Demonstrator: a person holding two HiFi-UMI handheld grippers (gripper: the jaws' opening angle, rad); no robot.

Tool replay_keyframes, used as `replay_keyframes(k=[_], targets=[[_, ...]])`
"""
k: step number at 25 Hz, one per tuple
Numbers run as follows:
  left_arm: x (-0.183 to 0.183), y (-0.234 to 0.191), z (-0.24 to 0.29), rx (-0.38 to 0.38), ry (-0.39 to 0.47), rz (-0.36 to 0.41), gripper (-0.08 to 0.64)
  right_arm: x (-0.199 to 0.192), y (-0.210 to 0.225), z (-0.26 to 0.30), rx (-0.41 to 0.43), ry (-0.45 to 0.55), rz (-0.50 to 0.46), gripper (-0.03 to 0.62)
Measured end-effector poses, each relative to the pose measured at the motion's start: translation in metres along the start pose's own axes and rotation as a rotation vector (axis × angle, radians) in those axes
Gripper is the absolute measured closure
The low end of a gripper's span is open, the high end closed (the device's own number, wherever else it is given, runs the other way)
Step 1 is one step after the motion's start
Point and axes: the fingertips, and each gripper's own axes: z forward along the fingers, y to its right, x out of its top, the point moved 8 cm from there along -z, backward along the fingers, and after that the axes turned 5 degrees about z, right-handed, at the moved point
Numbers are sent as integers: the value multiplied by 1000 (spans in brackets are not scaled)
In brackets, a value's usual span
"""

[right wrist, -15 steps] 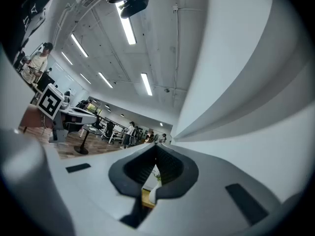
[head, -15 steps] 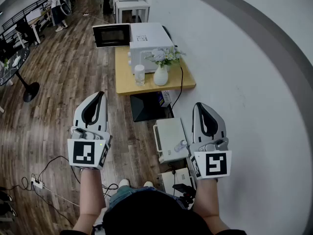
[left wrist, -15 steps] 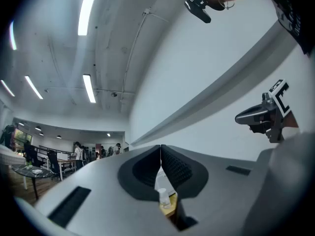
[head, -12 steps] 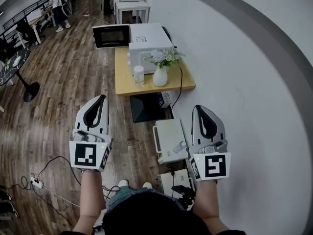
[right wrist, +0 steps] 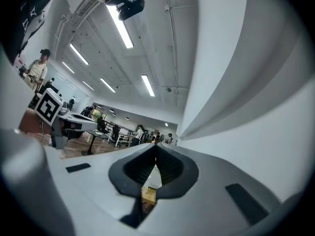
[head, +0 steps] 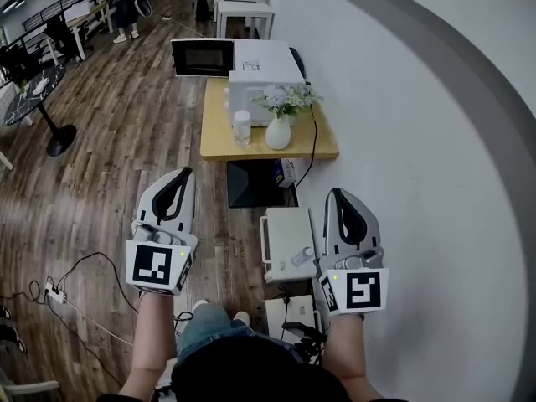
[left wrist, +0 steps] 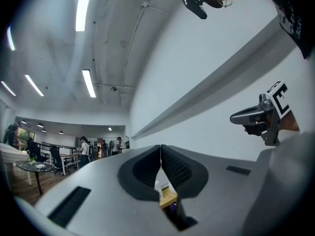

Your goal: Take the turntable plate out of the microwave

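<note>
I am holding my left gripper (head: 183,175) and right gripper (head: 336,194) fully closed and empty, well short of the microwave (head: 266,67) far ahead, its door (head: 203,57) standing open. I am not seeing the turntable plate, presumably inside, so reaching, grasping and lifting out are all pending.

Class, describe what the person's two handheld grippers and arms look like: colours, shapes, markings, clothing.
Both the left gripper and right gripper are pale grey, tapering shells with a black teardrop opening on top. Each carries a white cube with black square markers at its rear. The inner pads are black and ribbed. The forearms are bare, with no sleeves showing.
</note>
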Motion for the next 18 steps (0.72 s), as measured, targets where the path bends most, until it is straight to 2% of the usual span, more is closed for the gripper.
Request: replay_keyframes(k=[7,11,12,13,14,15,18], targets=[[-15,-17,8,40,-13,-14,549,-8,-17,22,58,-12,-1,575],[-33,-38,15,22,-1,-42,548,-16,-36,49,87,-30,27,559],[-39,-47,19,16,-2,-57,473,-19,-42,59,94,-35,42,419],[-45,-58,23,17,-5,-70,301,-22,-49,69,96,-36,53,276],[-52,-70,27,25,-11,-82,191,-24,-55,81,88,-36,60,259],[-58,-84,30,35,-20,-93,144,-25,-61,92,75,-36,63,235],[-76,-127,42,49,-51,-115,77,-26,-81,127,39,-27,86,204]])
